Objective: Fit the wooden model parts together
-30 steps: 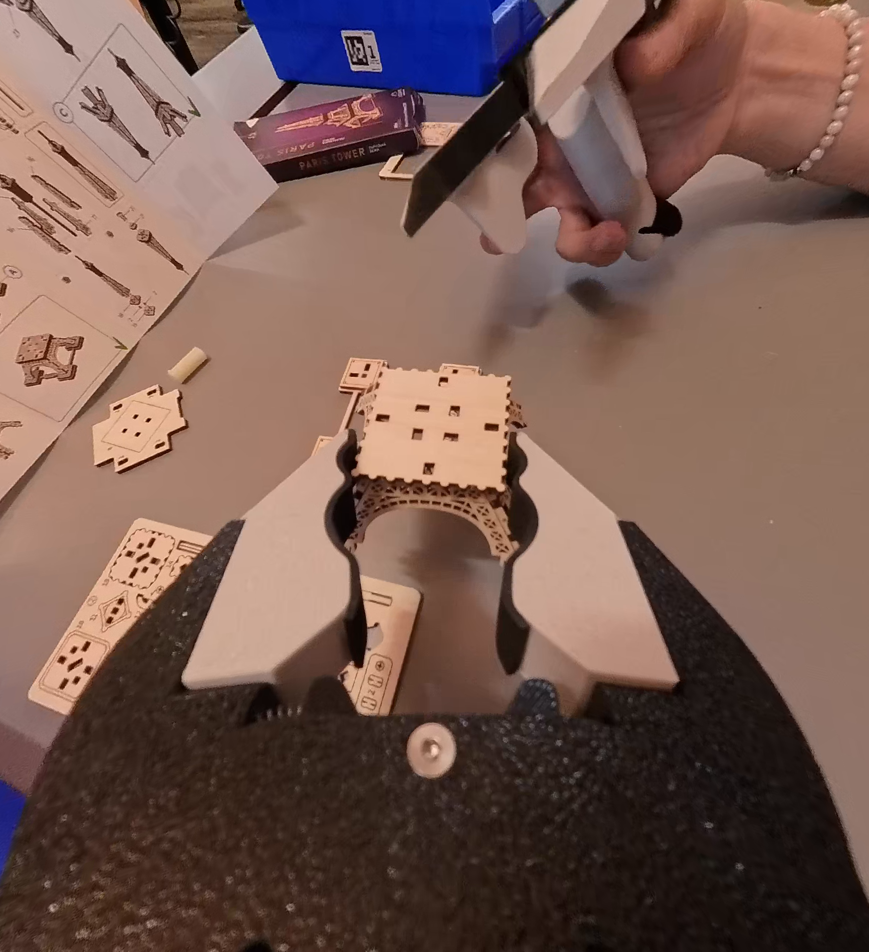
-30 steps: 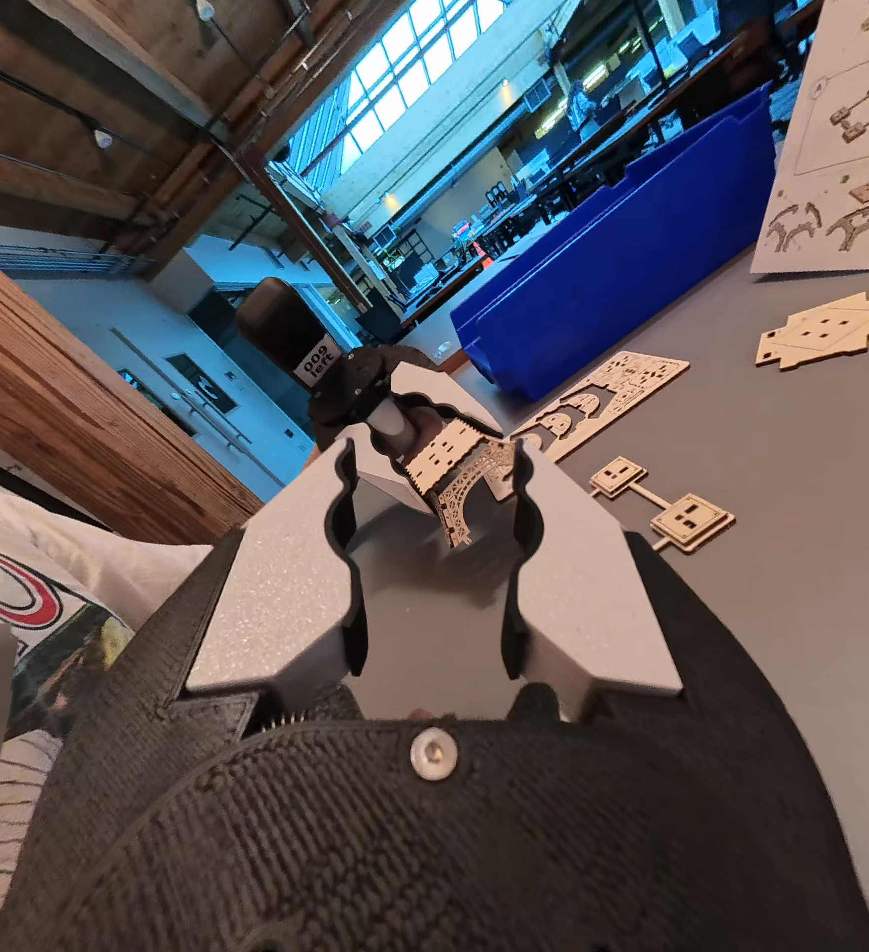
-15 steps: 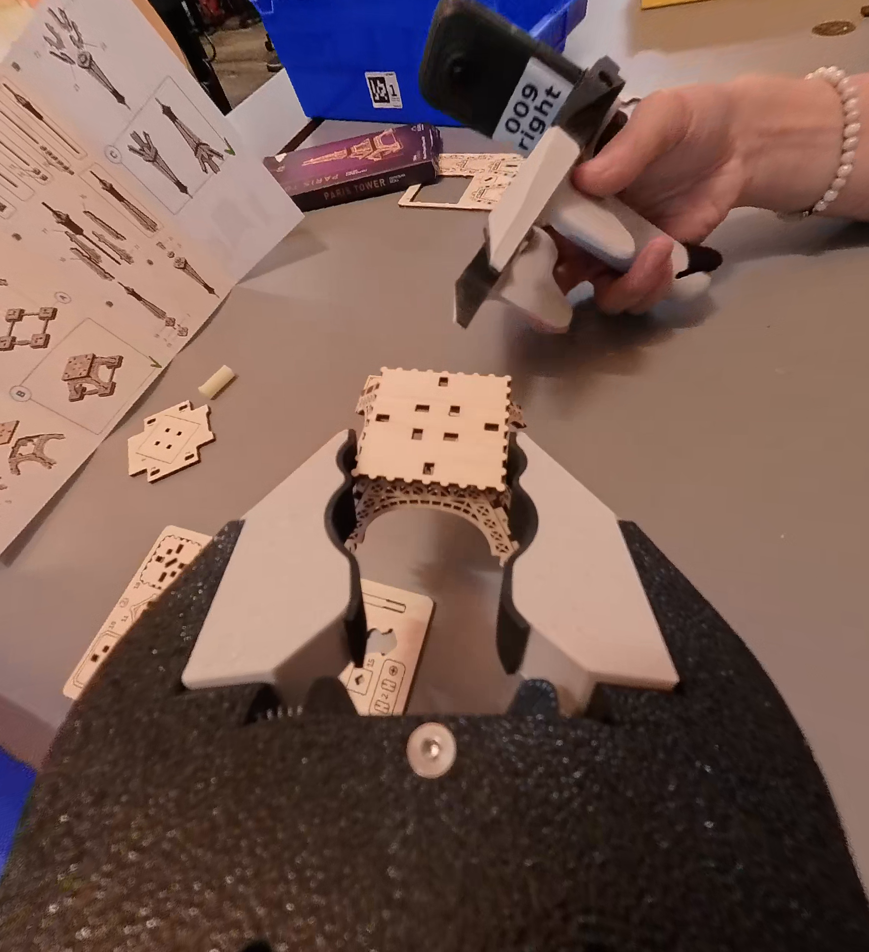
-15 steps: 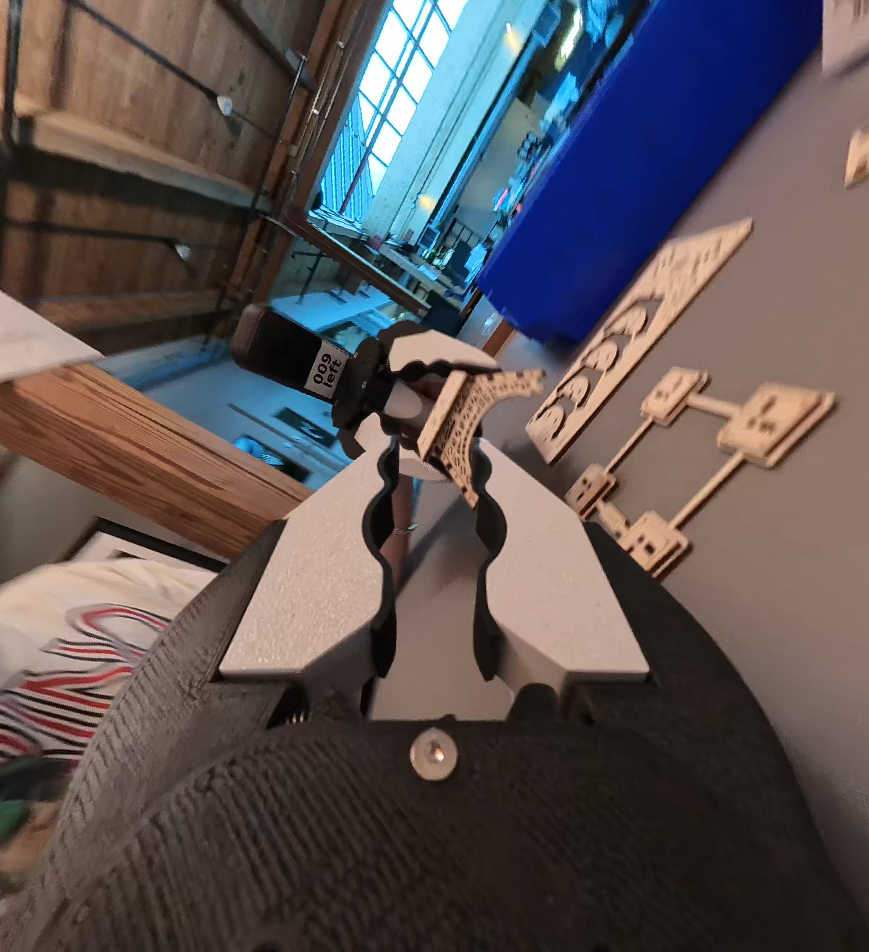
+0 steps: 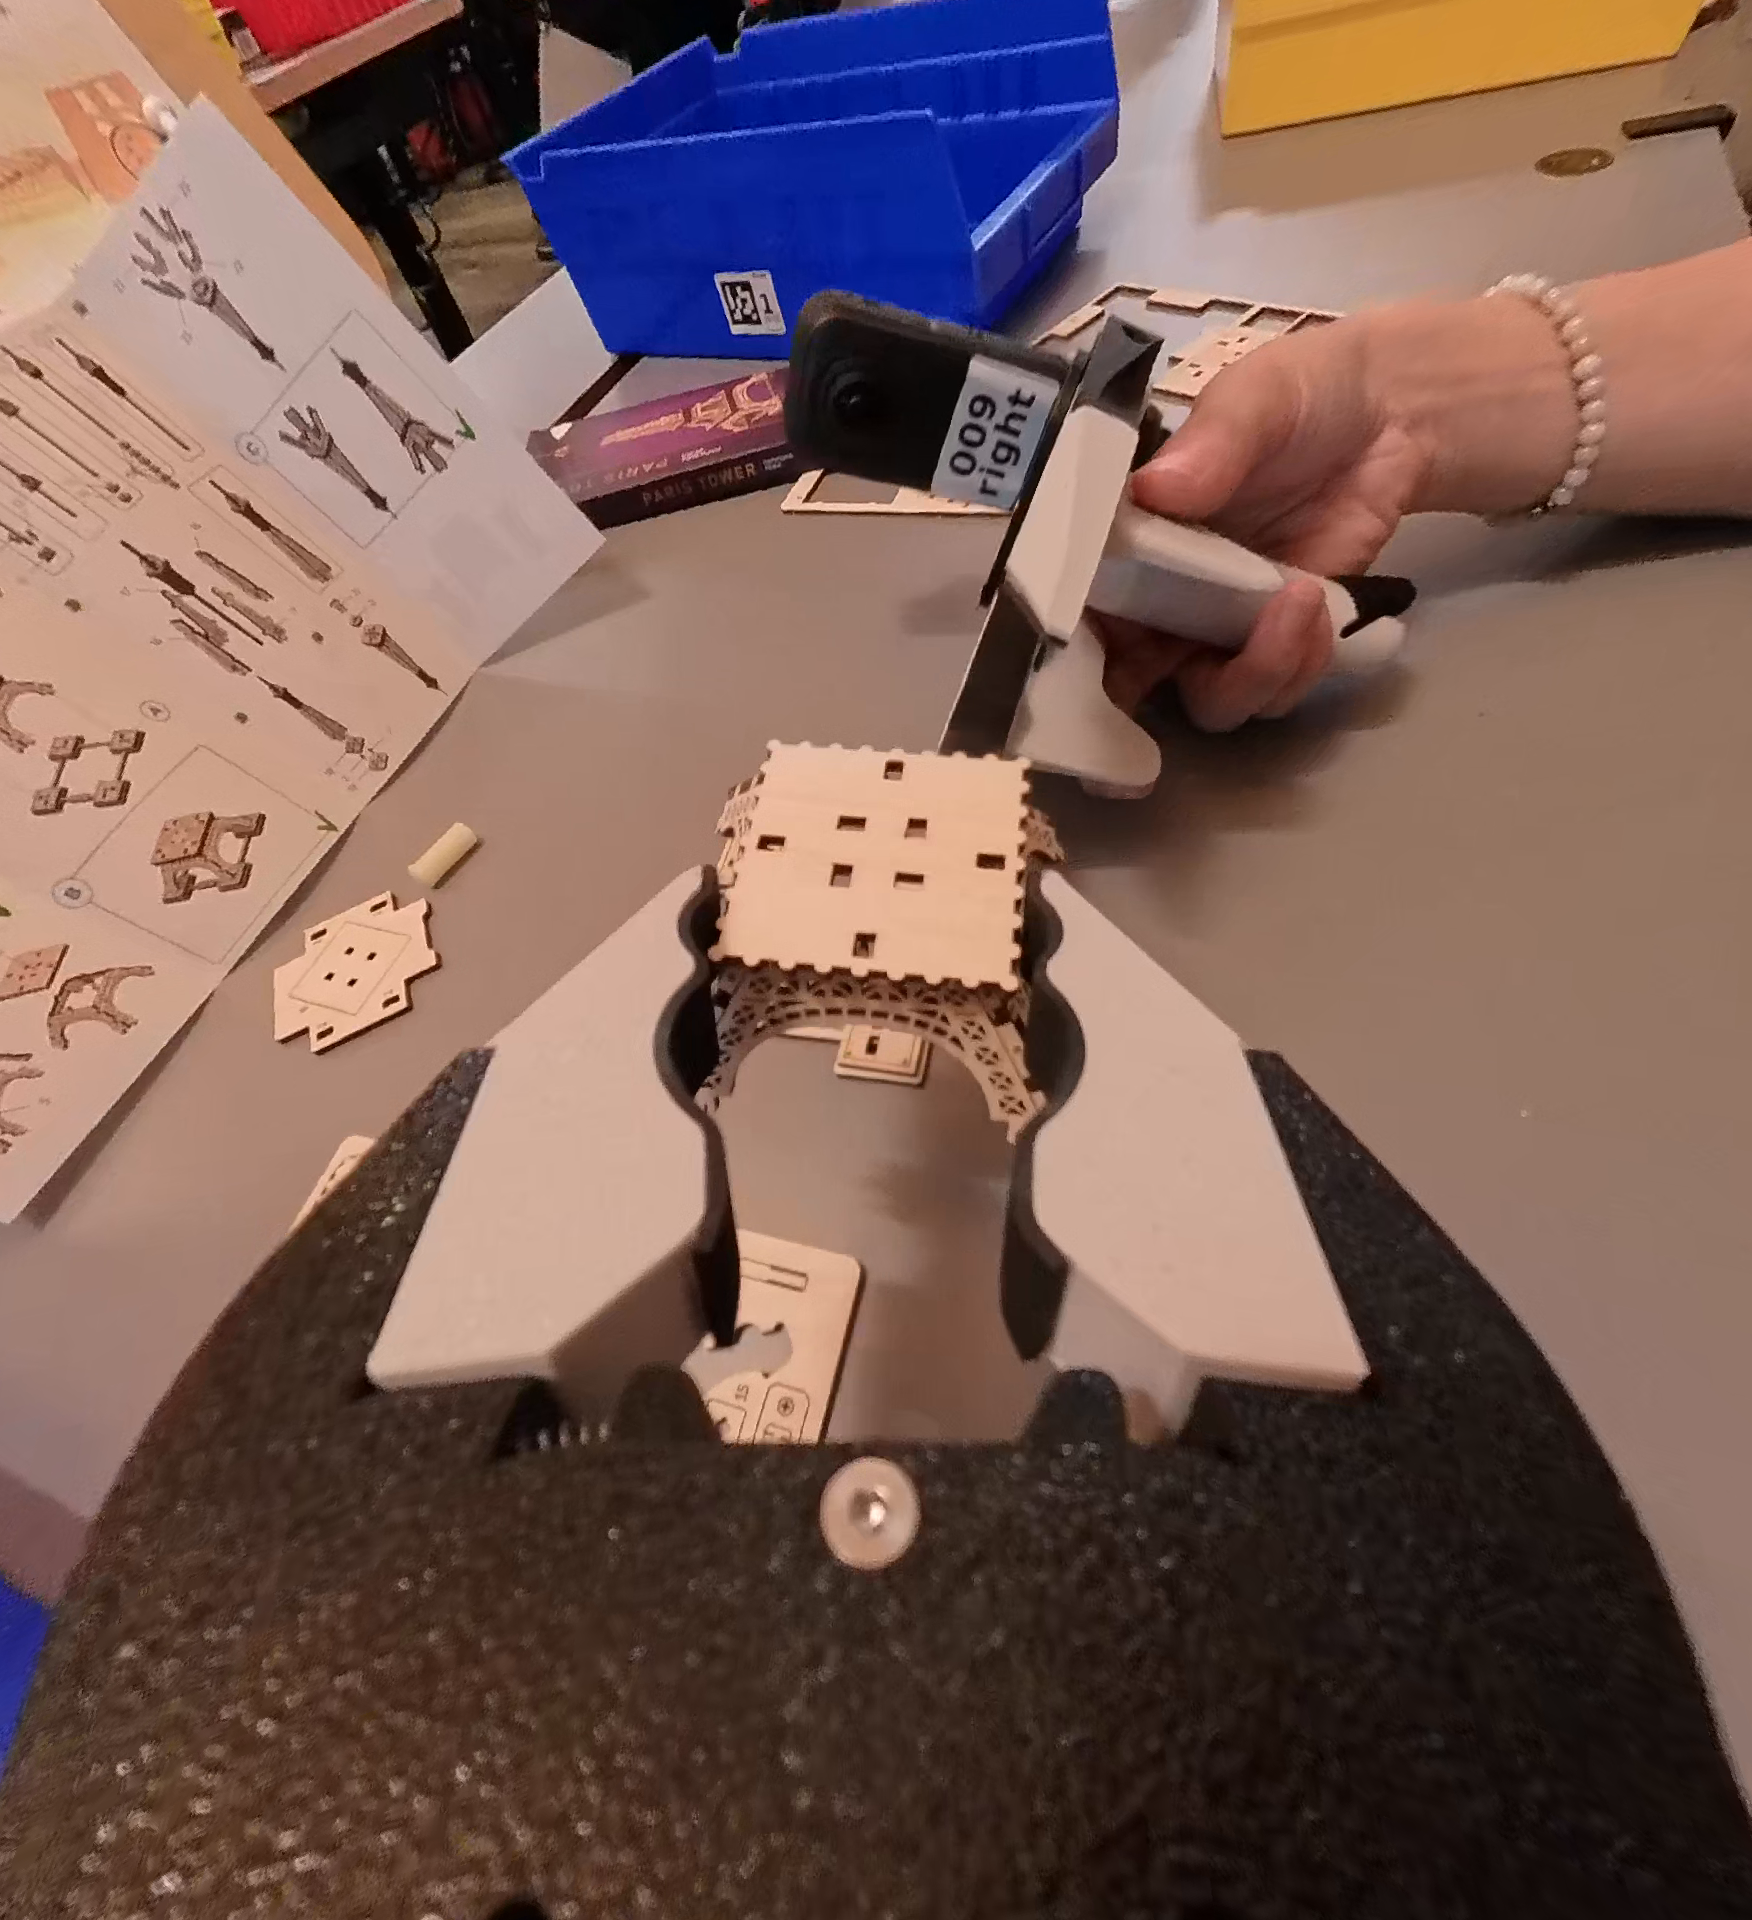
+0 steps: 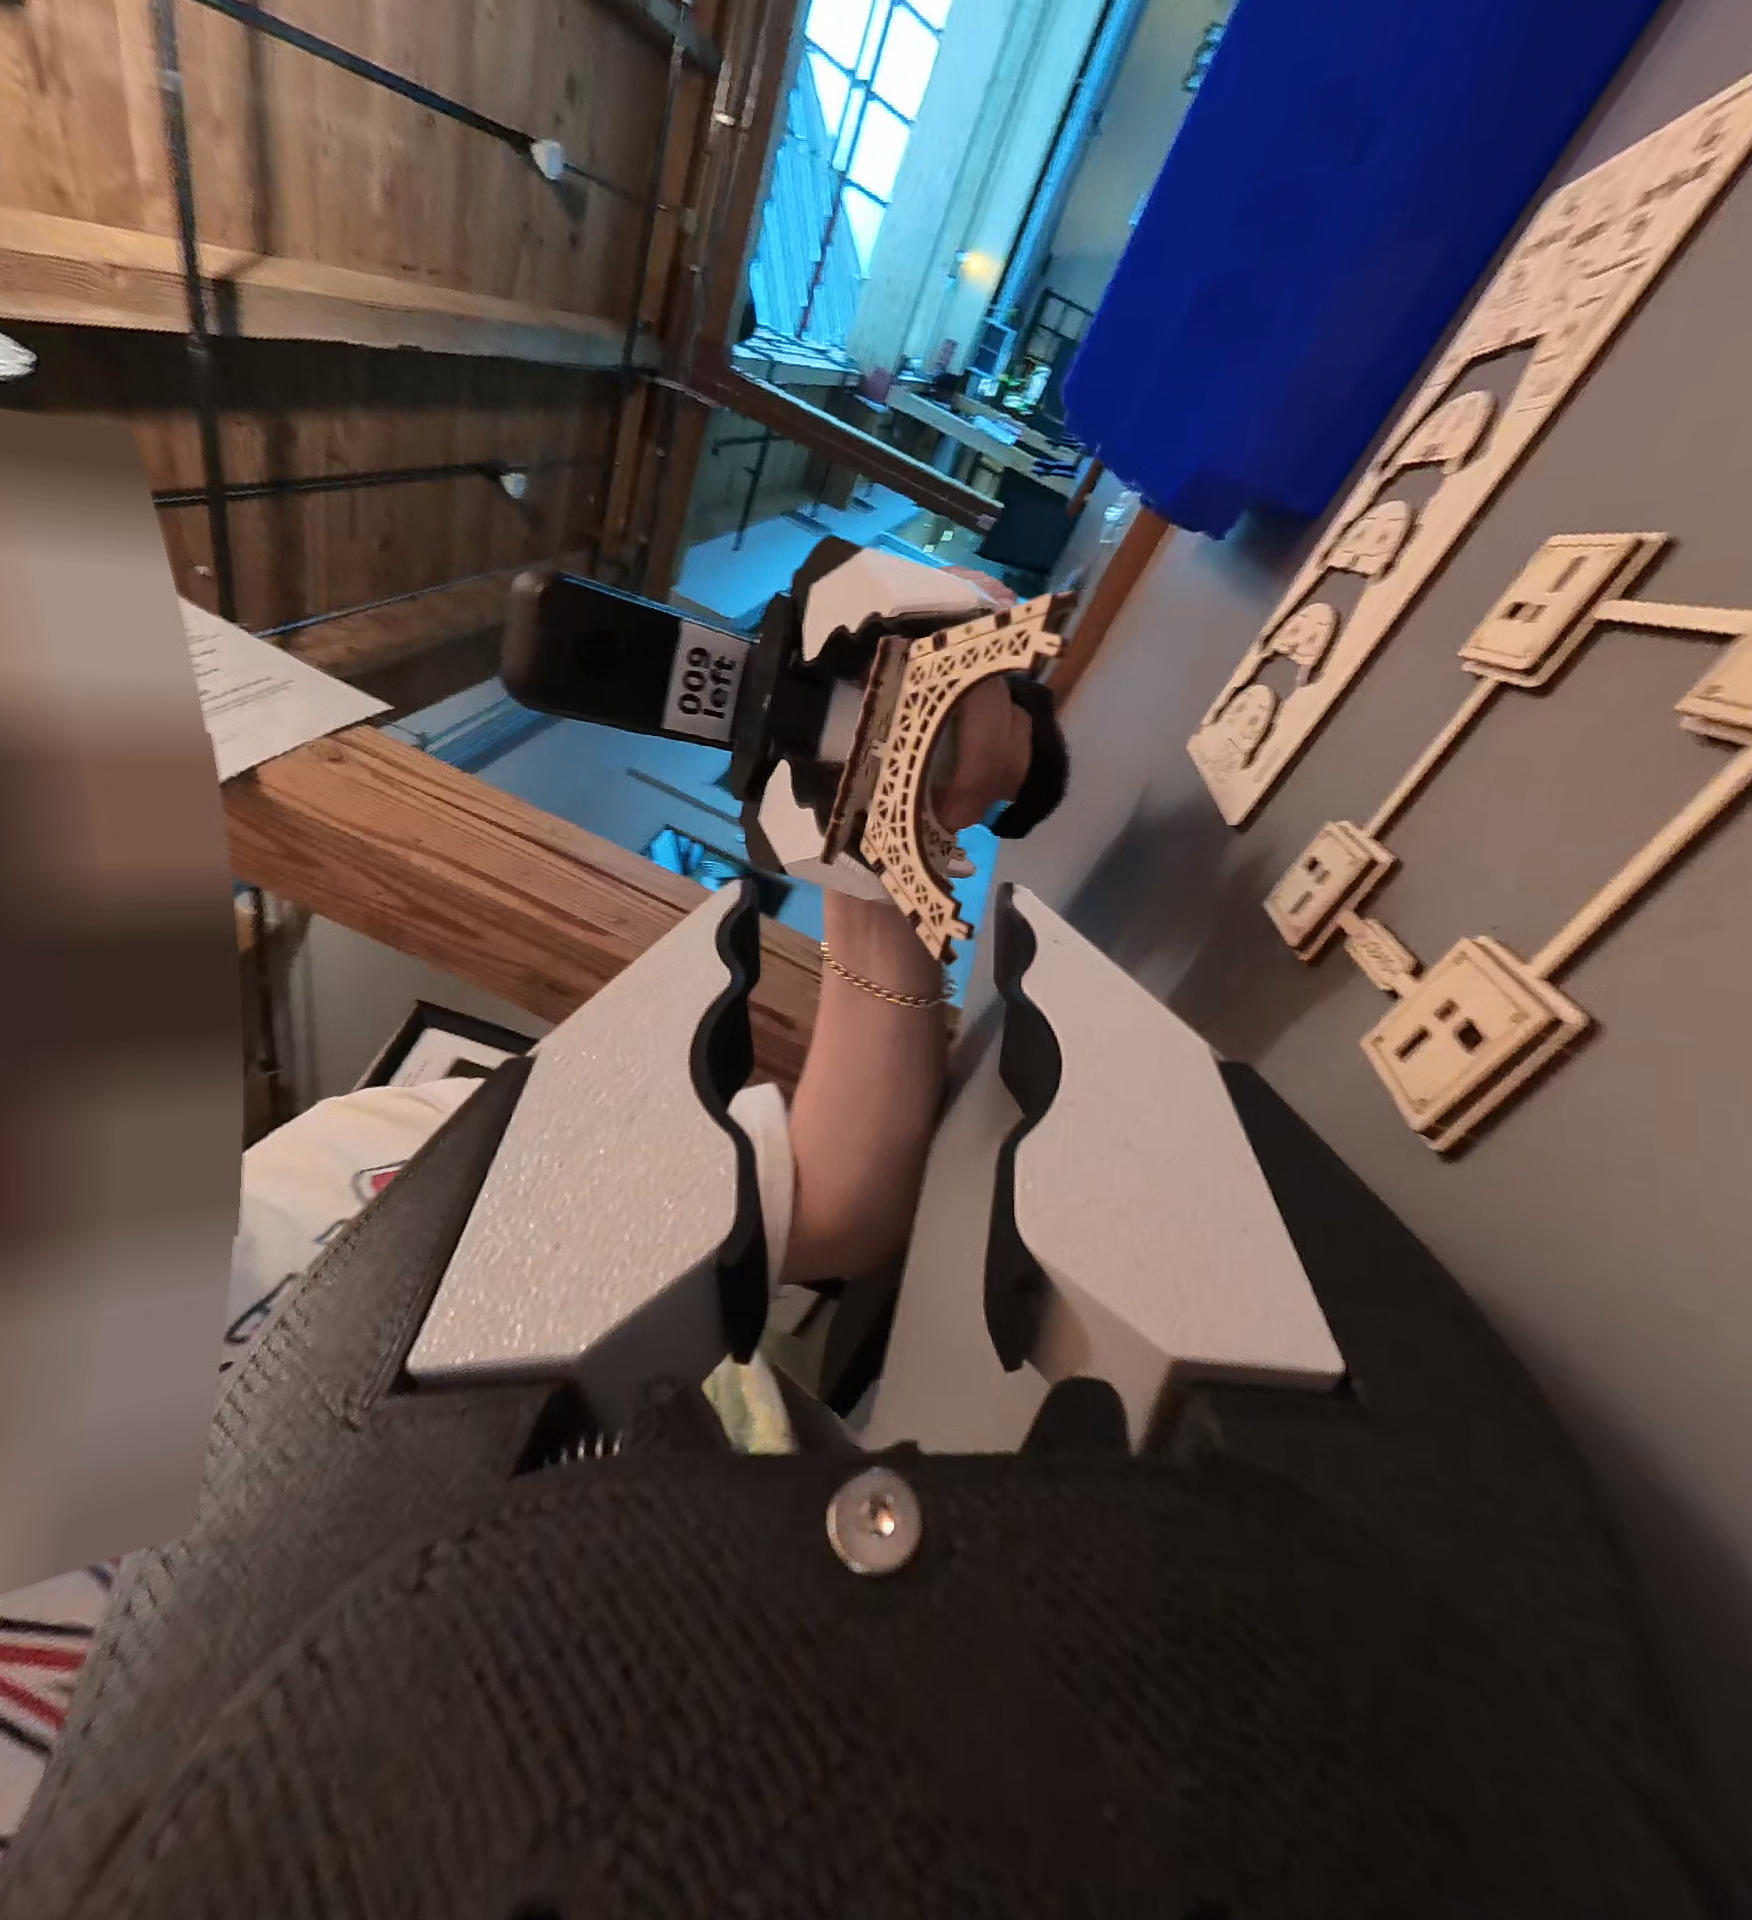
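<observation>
Both tools are showing the same build: the left gripper (image 5: 872,997) and right gripper (image 6: 867,997) are each wearing pale grey wedge fingers (image 5: 581,1143) with black wavy inner pads, on a rough black body with one silver screw (image 5: 869,1523). A black camera block (image 5: 913,410) is carrying a white label. The right wrist is wearing a pearl bracelet (image 5: 1568,395), the left a thin gold chain (image 6: 882,987) and a white sleeve (image 6: 763,1164).

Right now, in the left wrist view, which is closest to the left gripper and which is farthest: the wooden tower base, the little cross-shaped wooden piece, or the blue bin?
1. Tower base: held between the left gripper fingers.
2. Cross-shaped piece: on the table, to the left.
3. Blue bin: far back, at the table's edge.
</observation>
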A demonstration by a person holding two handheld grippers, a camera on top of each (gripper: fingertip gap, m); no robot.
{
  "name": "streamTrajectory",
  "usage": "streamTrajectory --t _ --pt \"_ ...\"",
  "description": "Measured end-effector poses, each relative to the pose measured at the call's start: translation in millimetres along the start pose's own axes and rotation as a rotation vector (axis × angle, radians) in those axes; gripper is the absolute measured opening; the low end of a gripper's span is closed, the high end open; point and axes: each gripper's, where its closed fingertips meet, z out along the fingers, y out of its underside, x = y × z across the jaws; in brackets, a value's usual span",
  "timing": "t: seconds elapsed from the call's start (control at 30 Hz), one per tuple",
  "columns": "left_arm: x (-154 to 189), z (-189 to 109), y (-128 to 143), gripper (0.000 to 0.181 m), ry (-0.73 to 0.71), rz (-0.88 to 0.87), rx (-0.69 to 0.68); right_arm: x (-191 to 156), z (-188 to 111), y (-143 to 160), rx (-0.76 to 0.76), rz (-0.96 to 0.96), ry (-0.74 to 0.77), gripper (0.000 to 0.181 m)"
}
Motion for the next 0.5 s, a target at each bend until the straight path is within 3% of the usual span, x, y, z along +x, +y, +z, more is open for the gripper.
streamTrajectory --t 0.5 --pt "24.8 -5.4 -32.6 0.055 0.116 0.026 0.156 -26.6 6.8 -1.5 0.072 0.083 -0.24 0.027"
